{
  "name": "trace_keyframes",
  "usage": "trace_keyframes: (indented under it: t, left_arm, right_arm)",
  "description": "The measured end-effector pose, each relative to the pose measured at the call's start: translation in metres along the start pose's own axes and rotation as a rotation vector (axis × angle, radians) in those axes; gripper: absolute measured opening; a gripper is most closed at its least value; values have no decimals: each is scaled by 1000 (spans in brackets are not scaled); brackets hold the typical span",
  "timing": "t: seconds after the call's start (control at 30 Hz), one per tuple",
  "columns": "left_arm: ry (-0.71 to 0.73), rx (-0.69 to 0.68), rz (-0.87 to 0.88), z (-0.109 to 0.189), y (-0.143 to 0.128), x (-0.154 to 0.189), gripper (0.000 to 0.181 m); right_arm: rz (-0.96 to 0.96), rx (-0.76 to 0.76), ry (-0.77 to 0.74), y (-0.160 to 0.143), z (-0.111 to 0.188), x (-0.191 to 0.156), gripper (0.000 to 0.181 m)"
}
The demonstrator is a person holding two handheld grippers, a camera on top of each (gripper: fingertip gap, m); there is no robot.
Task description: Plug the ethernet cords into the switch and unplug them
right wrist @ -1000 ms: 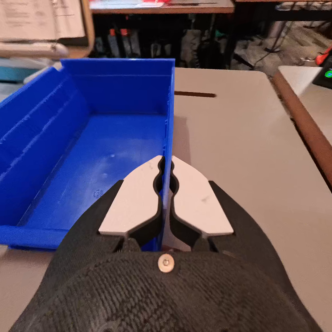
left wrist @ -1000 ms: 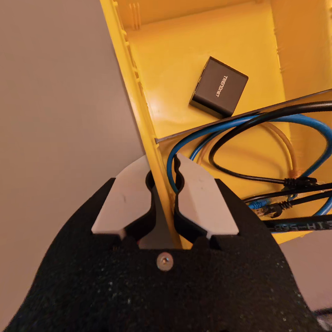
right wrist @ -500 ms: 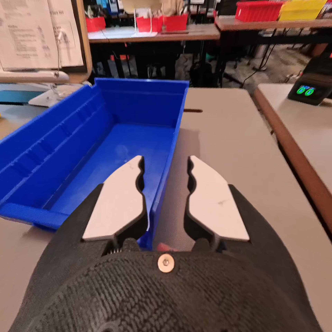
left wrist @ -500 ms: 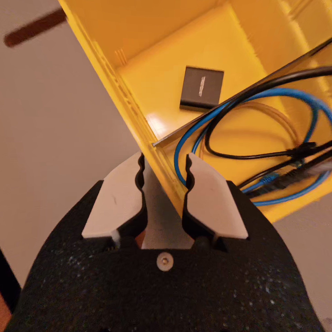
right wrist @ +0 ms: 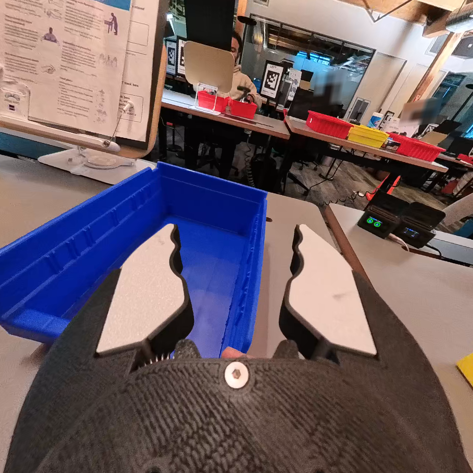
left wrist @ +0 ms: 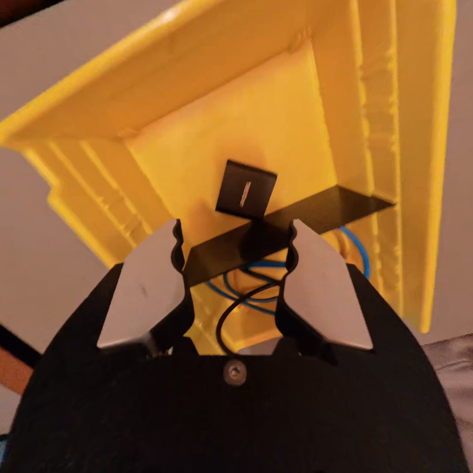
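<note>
A: Yellow bin (left wrist: 230, 84) lies under the left gripper (left wrist: 235, 225), yes?

B: Yes. Its jaws are wide apart, empty, above the black divider (left wrist: 320, 212). The switch (left wrist: 245, 190) sits beyond it, the ethernet cords (left wrist: 245, 299) before it.

A: And one second ago?

B: Both grippers pinched bin walls. Now the right gripper (right wrist: 235, 227) also gapes, lifted over the blue bin (right wrist: 204, 204).

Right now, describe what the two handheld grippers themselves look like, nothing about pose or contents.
Both look alike. The left gripper has a broad, rounded black body with a grainy surface, one silver screw at its centre, and two pale grey flat fingers edged with wavy black pads. The right gripper shows the same shapes, with a ridged printed texture on its black body. No cables, sleeves or markings show.
</note>
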State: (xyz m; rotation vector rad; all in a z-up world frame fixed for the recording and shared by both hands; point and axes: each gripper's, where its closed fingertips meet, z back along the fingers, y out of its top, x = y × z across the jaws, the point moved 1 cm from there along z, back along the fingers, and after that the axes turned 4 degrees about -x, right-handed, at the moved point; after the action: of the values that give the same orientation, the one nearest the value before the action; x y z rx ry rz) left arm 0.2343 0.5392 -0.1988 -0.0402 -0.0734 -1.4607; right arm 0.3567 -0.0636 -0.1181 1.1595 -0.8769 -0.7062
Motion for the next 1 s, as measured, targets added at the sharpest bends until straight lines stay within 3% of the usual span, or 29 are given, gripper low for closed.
trace_keyframes:
  t: [0.1, 0.23, 0.4, 0.57, 0.7, 0.73, 0.83, 0.93, 1.0]
  left_arm:
    - [-14, -131, 53, -21, 10, -2, 78]
    - [61, -317, 19, -44, 0, -9, 88]
    - [55, -333, -3, -59, 9, 13, 96]
    - [153, -395, 40, -70, 9, 3, 87]
    - [44, -348, 89, -82, 15, 18, 77]
    - [62, -337, 86, -83, 17, 16, 66]
    - [64, -328, 57, -82, 17, 15, 59]
    - [93, -299, 14, -80, 16, 10, 68]
    - [95, -173, 1, -69, 28, 8, 77]
  right_arm:
    - [7, 11, 4, 3, 0, -3, 83]
    - [26, 22, 11, 3, 0, -4, 83]
    - [25, 14, 11, -3, -1, 0, 82]
    - [-13, 27, 35, -5, 0, 0, 82]
    - [-28, 33, 34, -4, 3, 4, 82]
    - [-32, 40, 28, -3, 5, 5, 81]
    - [-40, 60, 24, 4, 8, 7, 80]
    - [-31, 69, 24, 8, 11, 6, 80]
    - [-20, 75, 24, 11, 13, 4, 79]
